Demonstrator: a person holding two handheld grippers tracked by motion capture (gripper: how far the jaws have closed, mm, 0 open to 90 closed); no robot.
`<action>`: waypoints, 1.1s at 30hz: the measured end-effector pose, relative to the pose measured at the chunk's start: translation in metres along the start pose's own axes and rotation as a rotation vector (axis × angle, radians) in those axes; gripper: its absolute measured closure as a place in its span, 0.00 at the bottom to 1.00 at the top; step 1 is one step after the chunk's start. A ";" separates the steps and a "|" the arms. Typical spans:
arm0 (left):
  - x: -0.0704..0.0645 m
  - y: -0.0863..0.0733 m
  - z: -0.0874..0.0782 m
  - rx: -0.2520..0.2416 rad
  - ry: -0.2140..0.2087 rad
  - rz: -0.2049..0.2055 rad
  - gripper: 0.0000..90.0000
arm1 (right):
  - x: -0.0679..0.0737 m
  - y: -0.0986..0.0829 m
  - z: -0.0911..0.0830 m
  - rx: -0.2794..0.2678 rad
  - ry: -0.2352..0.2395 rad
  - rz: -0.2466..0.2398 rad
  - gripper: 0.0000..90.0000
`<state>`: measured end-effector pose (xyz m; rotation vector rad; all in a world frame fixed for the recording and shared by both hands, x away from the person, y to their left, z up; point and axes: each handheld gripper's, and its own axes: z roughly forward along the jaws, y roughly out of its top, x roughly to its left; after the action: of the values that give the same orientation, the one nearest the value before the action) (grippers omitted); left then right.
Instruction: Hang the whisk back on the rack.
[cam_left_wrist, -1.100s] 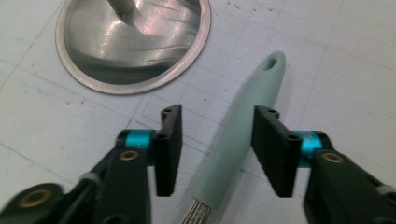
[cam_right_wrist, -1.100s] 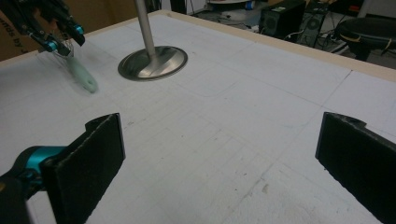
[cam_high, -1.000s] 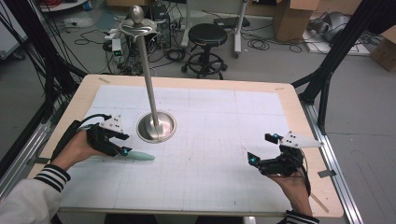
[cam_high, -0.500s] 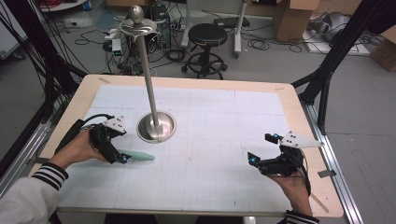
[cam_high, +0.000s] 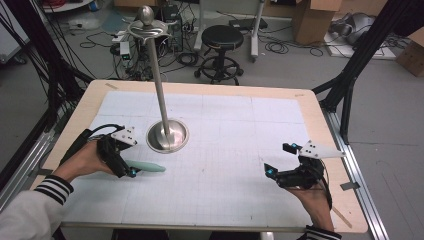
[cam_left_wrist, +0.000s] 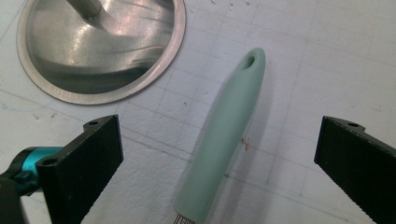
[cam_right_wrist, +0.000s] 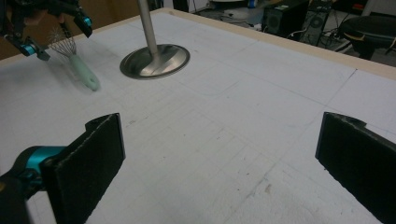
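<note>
Just beside steel stand base (cam_high: 167, 136): mint-handled whisk (cam_high: 145, 166) flat on mat. Your left gripper (cam_high: 124, 167) over its wire end, jaws released, nothing clamped. Your right gripper (cam_high: 278, 162) well apart from stand, jaws spread, empty.

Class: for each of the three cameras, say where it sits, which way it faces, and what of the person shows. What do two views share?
High view: above the person's side, facing forward and down; both forearms, left gripper, right gripper.
Left gripper view: rides that gripper, looks down on the whisk between open jaws.
Right gripper view: looks low across the table; open jaws.
Shared: the stand base.
</note>
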<state>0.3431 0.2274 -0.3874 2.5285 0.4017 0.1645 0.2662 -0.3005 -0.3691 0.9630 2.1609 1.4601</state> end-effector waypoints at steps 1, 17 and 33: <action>0.000 0.000 0.001 0.012 0.000 0.011 0.02 | 0.000 0.000 0.000 0.000 0.000 0.001 0.00; 0.000 0.005 0.024 0.104 -0.044 0.059 0.18 | -0.001 -0.001 0.000 0.001 -0.001 0.003 0.00; 0.000 0.007 0.038 0.200 -0.088 0.076 0.52 | -0.002 -0.002 0.001 0.003 0.002 0.012 0.00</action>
<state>0.3528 0.2027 -0.4153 2.7379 0.2995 0.0428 0.2676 -0.3019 -0.3713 0.9769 2.1628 1.4649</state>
